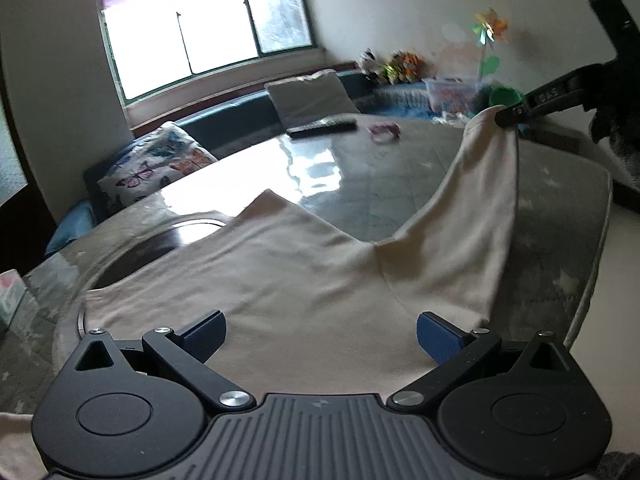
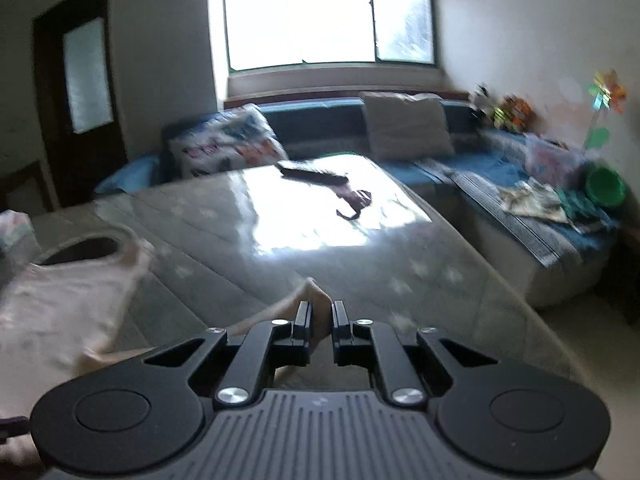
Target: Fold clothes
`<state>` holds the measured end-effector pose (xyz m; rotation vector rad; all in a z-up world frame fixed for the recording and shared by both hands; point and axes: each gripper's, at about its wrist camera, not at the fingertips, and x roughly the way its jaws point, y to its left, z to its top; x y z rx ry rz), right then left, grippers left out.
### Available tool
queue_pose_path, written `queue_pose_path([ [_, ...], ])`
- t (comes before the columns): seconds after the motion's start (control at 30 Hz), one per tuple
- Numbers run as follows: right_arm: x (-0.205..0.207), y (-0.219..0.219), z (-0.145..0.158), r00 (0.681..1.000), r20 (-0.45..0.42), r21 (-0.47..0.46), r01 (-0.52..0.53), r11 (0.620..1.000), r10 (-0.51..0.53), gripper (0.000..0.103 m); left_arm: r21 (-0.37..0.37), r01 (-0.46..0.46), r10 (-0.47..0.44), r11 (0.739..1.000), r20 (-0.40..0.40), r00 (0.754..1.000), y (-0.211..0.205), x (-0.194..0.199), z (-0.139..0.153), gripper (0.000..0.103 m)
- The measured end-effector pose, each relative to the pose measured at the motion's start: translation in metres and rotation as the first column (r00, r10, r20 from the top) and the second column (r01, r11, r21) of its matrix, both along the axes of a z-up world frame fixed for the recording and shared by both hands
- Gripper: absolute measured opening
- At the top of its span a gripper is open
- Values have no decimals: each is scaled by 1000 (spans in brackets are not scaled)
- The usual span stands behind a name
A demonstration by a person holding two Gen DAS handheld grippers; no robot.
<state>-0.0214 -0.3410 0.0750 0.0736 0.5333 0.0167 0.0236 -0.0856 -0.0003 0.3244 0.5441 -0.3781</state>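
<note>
A cream sleeveless garment (image 1: 280, 280) lies spread on the glossy table (image 1: 340, 184). In the left wrist view my left gripper (image 1: 320, 334) hangs just over its near part, jaws wide open, nothing between the blue pads (image 1: 204, 334). At the upper right of that view my right gripper (image 1: 508, 117) is shut on one corner of the garment and holds it up off the table, so the cloth rises in a steep fold. The right wrist view shows that gripper (image 2: 321, 312) pinched on the cream corner (image 2: 316, 298), with the rest of the garment (image 2: 68, 308) at lower left.
A black remote (image 1: 322, 127) and a small purple item (image 1: 383, 131) lie on the far side of the table. A blue sofa (image 2: 500, 184) with cushions (image 2: 406, 124), toys and a green bowl (image 2: 605, 187) runs behind and to the right. The table edge (image 1: 600, 240) drops off at right.
</note>
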Motion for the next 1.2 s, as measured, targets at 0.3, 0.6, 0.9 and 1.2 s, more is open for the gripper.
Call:
queue_pose_path([
  [0.3, -11, 78, 71, 957, 105, -55, -266, 962, 271, 9, -57, -178, 181, 982, 47, 982, 68, -9, 15, 103],
  [0.6, -5, 184, 90, 822, 108, -120, -548, 828, 559, 9, -103, -328, 332, 939, 19, 943, 124, -30, 8, 103],
  [0.9, -2, 274, 42, 681, -16, -69, -732, 678, 732, 12, -112, -388, 390, 915, -6, 921, 144, -46, 2, 103],
  [1.2, -4, 244, 26, 700, -95, -90, -714, 694, 708, 22, -150, -362, 365, 920, -13, 931, 143, -46, 9, 95],
])
